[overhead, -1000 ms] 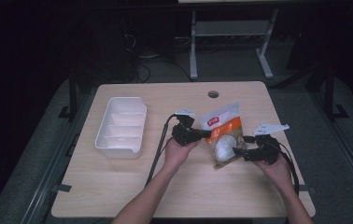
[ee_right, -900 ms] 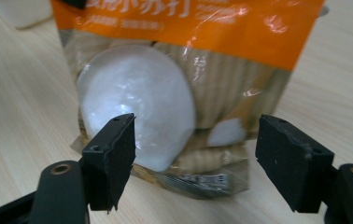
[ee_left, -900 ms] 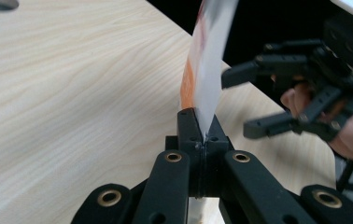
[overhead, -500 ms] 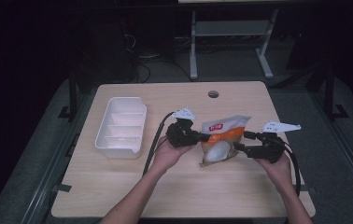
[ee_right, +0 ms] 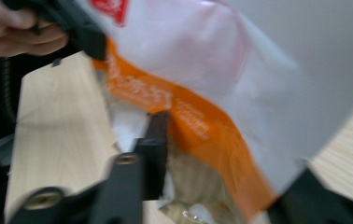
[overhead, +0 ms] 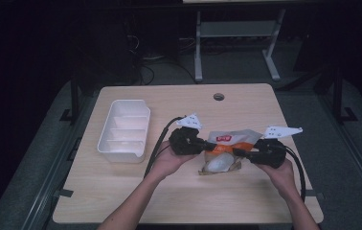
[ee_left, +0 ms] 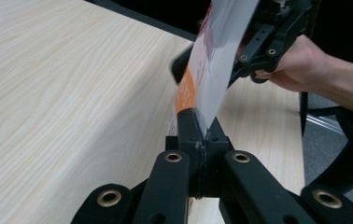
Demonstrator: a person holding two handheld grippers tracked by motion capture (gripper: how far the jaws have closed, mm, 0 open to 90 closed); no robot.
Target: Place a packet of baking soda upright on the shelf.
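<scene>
Your left gripper [ee_left: 198, 140] has its fingers clenched on one edge of the snack bag [overhead: 229, 143]; in the left gripper view the film is pinched flat between them. Your right gripper [overhead: 240, 152] reaches into the opposite side of the bag. In the right gripper view one finger [ee_right: 158, 149] lies against the orange band, but the other is hidden behind the film, so I cannot tell whether that pair is clamped.

The bag hangs between the two grippers just above the bench [overhead: 121, 201], tilted, with pale contents bulging at its lower end. My judgement: you are pulling the bag open or preparing to tip it.

Recommendations: confirm the right-hand grip before applying load. Pull apart evenly and slowly, since thin film may tear suddenly and scatter the contents. Keep the mouth upward until you are over the white divided tray [overhead: 124, 130], which sits well apart to your left.
</scene>
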